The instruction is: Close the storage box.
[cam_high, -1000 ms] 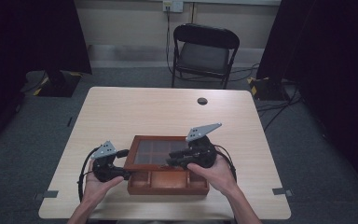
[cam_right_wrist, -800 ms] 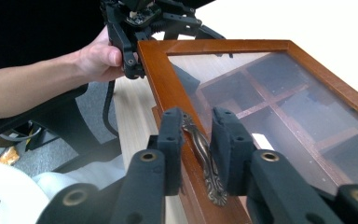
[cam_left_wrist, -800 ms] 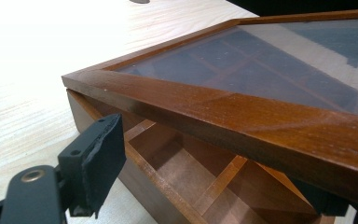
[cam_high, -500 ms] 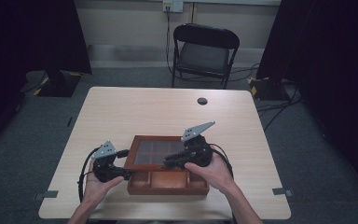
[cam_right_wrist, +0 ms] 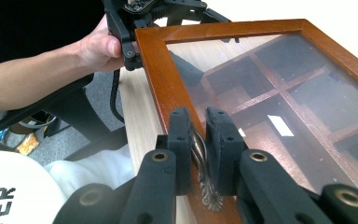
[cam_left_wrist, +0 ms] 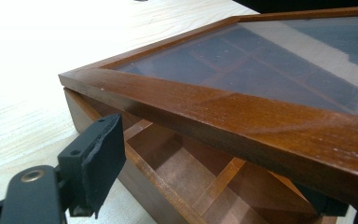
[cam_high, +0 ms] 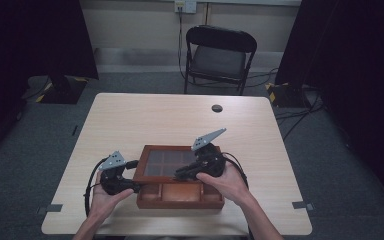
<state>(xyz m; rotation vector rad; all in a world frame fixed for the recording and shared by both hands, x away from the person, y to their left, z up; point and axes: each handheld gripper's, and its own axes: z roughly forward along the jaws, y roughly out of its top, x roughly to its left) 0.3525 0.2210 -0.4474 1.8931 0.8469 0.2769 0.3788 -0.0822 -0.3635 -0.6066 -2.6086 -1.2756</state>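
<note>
— Wooden box (cam_high: 180,190) with a glass-paned lid (cam_high: 172,163); it sits at the near middle of the table (cam_high: 145,120), between the two hands. How far along is the opening?

— Begun, not finished, I'd judge. In the left gripper view the lid's front edge (cam_left_wrist: 242,116) stands raised off the box wall, with the dividers (cam_left_wrist: 219,186) showing in the gap beneath it.

— What has hold of it?

— The right gripper (cam_right_wrist: 199,140) is closed down on the small brass handle (cam_right_wrist: 205,182) on the lid frame, jaws nearly together with the metal pinched between them. That is the lifting grip.

— And the left gripper (cam_high: 130,172)?

— At the box's left side. One jaw pad (cam_left_wrist: 100,163) stands clear outside the wall and the other seems to sit under the lid, so it looks spread wide, gripping nothing; the far jaw is mostly hidden, so I hedge there.

— What's left?

— Swinging the lid fully up and back. The compartments I can see look empty.

— Anything else around?

— A small dark disc (cam_high: 217,108) at the table's far side, and a chair (cam_high: 220,55) beyond.
</note>
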